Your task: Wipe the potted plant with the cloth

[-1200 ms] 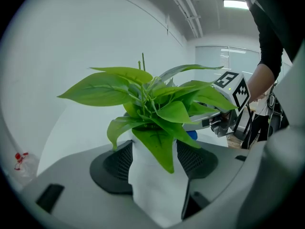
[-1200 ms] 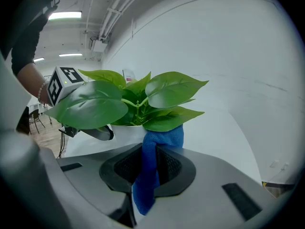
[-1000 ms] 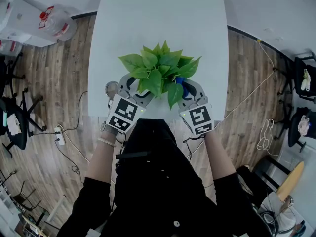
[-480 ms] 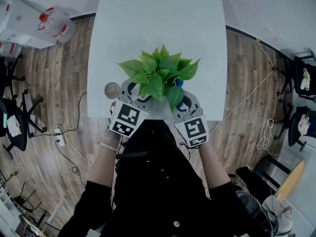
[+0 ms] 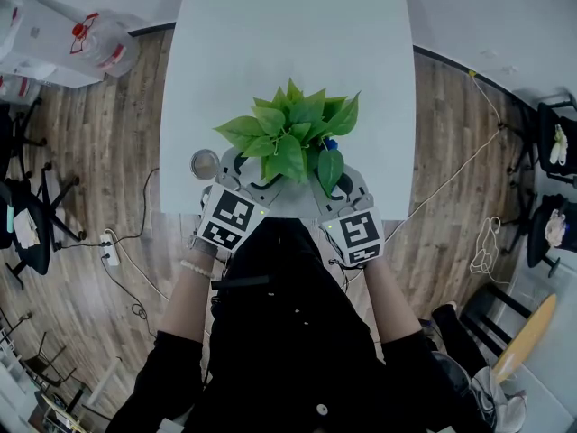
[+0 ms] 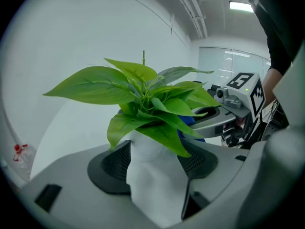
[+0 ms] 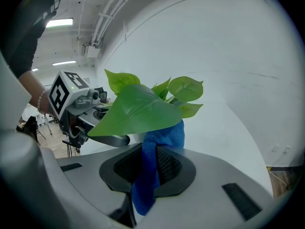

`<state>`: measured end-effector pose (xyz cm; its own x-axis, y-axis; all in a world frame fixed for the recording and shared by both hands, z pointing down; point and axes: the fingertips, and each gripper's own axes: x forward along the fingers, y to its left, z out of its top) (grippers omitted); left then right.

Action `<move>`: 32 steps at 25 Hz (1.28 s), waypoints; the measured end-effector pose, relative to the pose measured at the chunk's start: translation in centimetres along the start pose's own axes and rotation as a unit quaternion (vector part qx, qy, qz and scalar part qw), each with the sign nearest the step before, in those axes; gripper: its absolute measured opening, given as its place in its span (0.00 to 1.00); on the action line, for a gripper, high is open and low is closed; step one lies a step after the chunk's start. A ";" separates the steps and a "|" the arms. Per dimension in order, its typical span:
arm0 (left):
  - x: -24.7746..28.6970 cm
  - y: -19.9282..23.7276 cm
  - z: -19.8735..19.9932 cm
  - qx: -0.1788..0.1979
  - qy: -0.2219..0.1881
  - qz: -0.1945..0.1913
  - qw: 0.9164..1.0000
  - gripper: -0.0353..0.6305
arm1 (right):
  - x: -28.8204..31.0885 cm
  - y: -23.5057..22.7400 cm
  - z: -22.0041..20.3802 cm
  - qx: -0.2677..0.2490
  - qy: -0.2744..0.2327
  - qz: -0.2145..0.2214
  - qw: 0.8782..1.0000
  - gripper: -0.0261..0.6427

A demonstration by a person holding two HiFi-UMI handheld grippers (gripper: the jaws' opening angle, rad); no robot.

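A long white desk (image 5: 288,34) runs away from the person, its surface mostly bare. The potted plant (image 5: 290,133) sits at the near end, though whether its pot rests on the top cannot be told. A small round grey object (image 5: 205,163) lies by the left edge. Wood-plank floor (image 5: 117,152) flanks both sides.

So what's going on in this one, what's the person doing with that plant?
A person stands at a white table with a gripper in each hand. The left gripper has its jaws clamped on the white pot of the potted plant, steadying it. The right gripper has its jaws shut on a blue cloth, raised against a large leaf. Wiping appears to be under way.
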<state>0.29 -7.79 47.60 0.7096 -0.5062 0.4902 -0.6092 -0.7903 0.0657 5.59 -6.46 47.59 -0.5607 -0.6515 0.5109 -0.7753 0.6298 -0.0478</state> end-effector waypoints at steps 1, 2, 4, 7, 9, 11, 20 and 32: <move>0.0 0.2 -0.1 0.002 0.002 -0.003 1.000 0.51 | 0.2 -0.2 0.1 0.000 -0.001 -0.002 1.000 0.17; -0.1 0.4 -0.2 0.003 0.003 -0.004 1.000 0.51 | 0.4 -0.5 0.2 0.000 -0.002 -0.004 1.000 0.17; -0.1 0.9 -0.2 0.003 0.003 -0.002 1.000 0.51 | 0.7 -1.0 0.5 -0.002 -0.002 -0.007 1.000 0.17; -0.1 1.3 0.0 0.001 -0.001 -0.005 1.000 0.51 | 1.0 -2.0 0.7 -0.005 -0.003 -0.012 1.000 0.17; 0.2 1.3 0.1 0.002 0.000 -0.010 1.000 0.53 | 1.1 -2.8 0.7 -0.009 -0.003 -0.013 1.000 0.17; 0.7 1.5 0.3 0.006 0.002 -0.016 1.000 0.55 | 1.4 -3.5 0.8 -0.015 -0.002 -0.012 1.000 0.17; 2.1 2.4 1.4 0.006 -0.005 -0.033 0.999 0.57 | 3.1 -5.2 1.8 -0.038 0.000 -0.004 0.999 0.17; 2.1 3.3 1.3 -0.002 -0.010 0.007 1.000 0.57 | 3.6 -4.5 1.8 -0.028 -0.001 -0.003 1.000 0.17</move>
<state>0.28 -11.89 47.69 0.7081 -0.5244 0.4728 -0.6203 -0.7819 0.0618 6.55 -12.35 48.11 -0.5567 -0.6558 0.5099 -0.7614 0.6483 0.0027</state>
